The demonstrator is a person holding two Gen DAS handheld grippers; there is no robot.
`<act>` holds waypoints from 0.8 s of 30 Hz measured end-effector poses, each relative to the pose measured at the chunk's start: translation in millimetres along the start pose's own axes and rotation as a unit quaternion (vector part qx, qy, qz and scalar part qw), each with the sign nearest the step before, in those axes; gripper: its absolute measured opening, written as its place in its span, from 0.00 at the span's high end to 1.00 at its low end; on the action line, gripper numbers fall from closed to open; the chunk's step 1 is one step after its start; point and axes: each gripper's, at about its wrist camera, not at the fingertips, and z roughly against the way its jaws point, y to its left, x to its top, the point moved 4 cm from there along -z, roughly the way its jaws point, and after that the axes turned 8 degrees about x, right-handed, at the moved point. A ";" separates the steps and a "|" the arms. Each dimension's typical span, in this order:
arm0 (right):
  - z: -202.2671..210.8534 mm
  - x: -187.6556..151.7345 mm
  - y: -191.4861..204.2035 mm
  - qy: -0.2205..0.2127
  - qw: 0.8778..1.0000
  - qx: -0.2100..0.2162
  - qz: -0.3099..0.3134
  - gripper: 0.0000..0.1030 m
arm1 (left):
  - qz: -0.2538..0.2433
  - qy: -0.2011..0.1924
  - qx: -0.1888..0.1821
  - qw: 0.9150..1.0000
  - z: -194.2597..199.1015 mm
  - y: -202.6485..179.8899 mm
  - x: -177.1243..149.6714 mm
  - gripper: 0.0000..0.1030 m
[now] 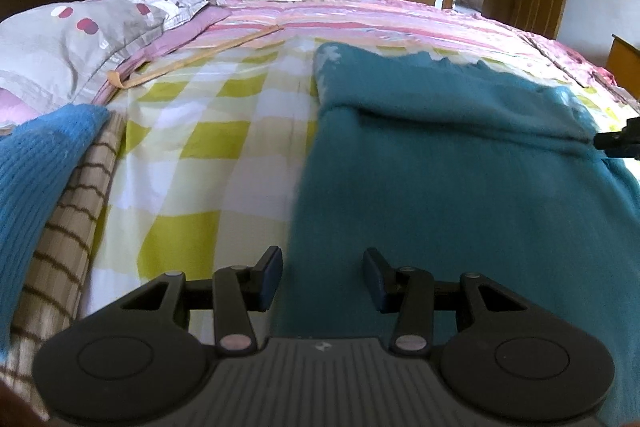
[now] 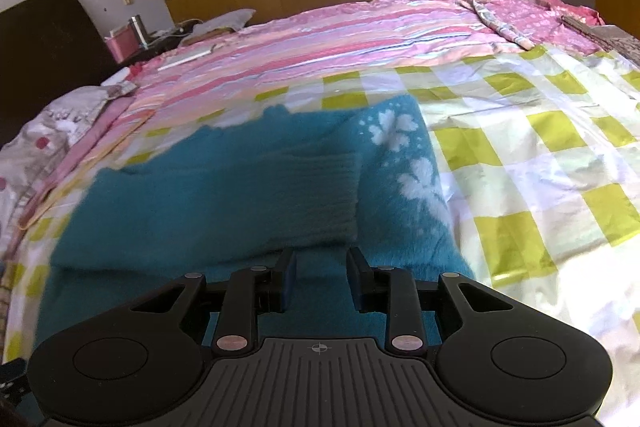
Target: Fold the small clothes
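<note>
A teal sweater (image 1: 460,163) is spread on a checked sheet (image 1: 208,155), filling the lower centre. Both the left gripper (image 1: 322,277) and the right gripper (image 2: 321,277) are held apart and empty over its near edge, probably not touching. A folded sleeve (image 2: 280,195) lies ahead of the right one.

Left gripper (image 1: 323,279), jaws apart, hovers over a teal sweater's (image 1: 460,163) edge; checked sheet (image 1: 208,147) lies to its left.

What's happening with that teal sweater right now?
Left claw open, right claw open, both empty. Teal sweater flat on bed, sleeve folded across. Nothing in the way.
</note>
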 end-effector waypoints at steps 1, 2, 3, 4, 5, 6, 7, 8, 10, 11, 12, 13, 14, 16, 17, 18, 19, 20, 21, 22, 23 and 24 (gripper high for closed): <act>7.0 -3.4 1.9 0.001 1.000 0.005 0.002 0.72 | 0.001 0.002 -0.002 1.000 2.2 0.9 -1.0 0.52; 13.1 -6.9 3.3 0.003 1.000 0.009 0.004 0.72 | 0.002 0.004 -0.005 1.000 3.9 2.0 -2.1 0.52; 19.1 -11.0 4.3 0.006 1.000 0.013 0.005 0.72 | 0.003 0.007 -0.006 1.000 5.8 3.2 -3.5 0.52; 26.3 -17.1 5.1 0.012 1.000 0.018 0.005 0.72 | 0.004 0.009 -0.007 1.000 7.5 4.4 -5.0 0.52; 32.3 -22.8 5.5 0.019 1.000 0.024 0.005 0.72 | 0.004 0.012 -0.007 1.000 8.8 5.5 -6.3 0.52; 37.9 -28.5 5.9 0.026 0.999 0.028 0.005 0.71 | 0.003 0.014 -0.007 1.000 10.0 6.6 -7.8 0.52; 44.2 -34.9 6.0 0.031 0.999 0.030 0.007 0.71 | 0.004 0.018 -0.007 1.000 10.8 7.7 -9.5 0.52; 50.5 -41.4 5.4 0.036 0.999 0.030 0.008 0.71 | 0.005 0.021 -0.007 1.000 11.6 8.7 -10.8 0.52; 61.4 -53.4 3.9 0.045 0.998 0.033 0.004 0.71 | 0.008 0.027 -0.010 1.000 12.8 10.3 -13.3 0.52; 65.9 -58.7 2.8 0.048 0.998 0.034 0.000 0.71 | 0.009 0.029 -0.011 0.999 13.2 10.3 -13.7 0.52; 69.9 -63.6 2.3 0.051 0.998 0.034 -0.003 0.71 | 0.009 0.030 -0.011 0.999 13.9 10.1 -14.0 0.52; 73.4 -68.5 1.1 0.054 0.998 0.033 -0.006 0.71 | 0.008 0.032 -0.011 0.999 14.5 9.3 -14.3 0.52; 75.4 -72.2 0.3 0.057 0.998 0.033 -0.008 0.71 | 0.006 0.034 -0.012 0.999 15.1 8.2 -14.8 0.52; 77.4 -78.7 -1.4 0.064 0.997 0.031 -0.012 0.71 | -0.001 0.039 -0.013 0.999 16.7 5.4 -16.6 0.52; 78.0 -81.7 -2.1 0.067 0.997 0.029 -0.013 0.71 | -0.007 0.041 -0.011 0.999 17.8 3.8 -17.8 0.52; 78.2 -84.3 -2.9 0.069 0.997 0.029 -0.015 0.71 | -0.013 0.042 -0.008 0.999 19.0 2.4 -18.8 0.52; 78.0 -86.2 -3.7 0.071 0.997 0.028 -0.018 0.71 | -0.015 0.043 -0.007 0.999 20.1 2.1 -19.4 0.52; 78.4 -87.8 -4.1 0.072 0.997 0.028 -0.021 0.71 | -0.016 0.046 -0.007 0.999 20.9 2.1 -19.9 0.52; 78.7 -88.7 -4.2 0.073 0.997 0.029 -0.021 0.71 | -0.015 0.049 -0.008 0.999 21.8 2.4 -20.6 0.52; 79.4 -90.4 -4.1 0.074 0.997 0.030 -0.021 0.71 | -0.014 0.051 -0.008 0.999 22.4 3.0 -21.2 0.52; 80.2 -91.7 -3.6 0.074 0.997 0.030 -0.021 0.71 | -0.013 0.054 -0.009 0.998 22.6 3.7 -21.9 0.51; 81.0 -92.2 -3.6 0.075 0.996 0.031 -0.021 0.71 | -0.011 0.056 -0.008 0.998 23.2 4.3 -22.5 0.51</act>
